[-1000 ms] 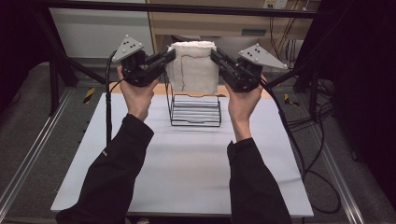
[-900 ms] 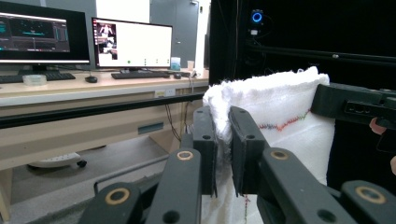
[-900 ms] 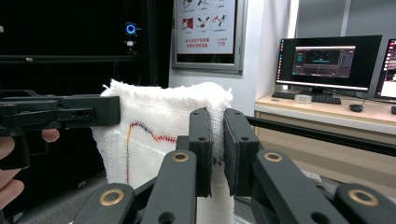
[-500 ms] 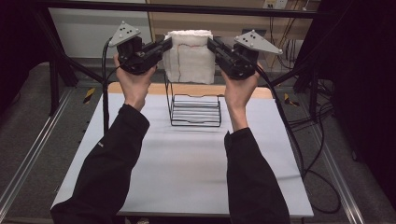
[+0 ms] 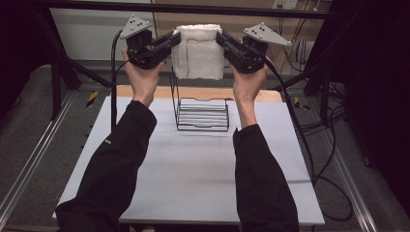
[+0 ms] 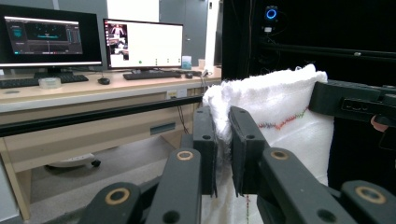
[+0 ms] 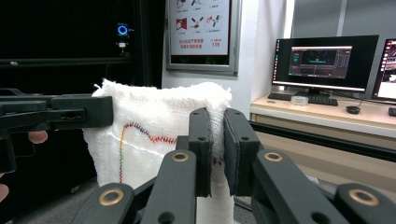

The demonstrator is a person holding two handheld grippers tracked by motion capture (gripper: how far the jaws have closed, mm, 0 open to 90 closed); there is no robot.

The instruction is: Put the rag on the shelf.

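A white folded towel with coloured stitching hangs in the air above the black wire rack. My left gripper is shut on the towel's upper left corner. My right gripper is shut on its upper right corner. The left gripper view has the towel pinched between my left gripper's jaws, with the other gripper's jaw at its far edge. Looking along my right gripper, its jaws pinch the towel edge, with the other gripper at the left.
The wire rack stands at the back middle of the white table, in front of a wooden strip. Black frame bars and cables flank the table. A desk with monitors lies beyond.
Both hands have lifted the towel higher and away from the rack, farther up the picture. Both grips on the towel corners stay the same.
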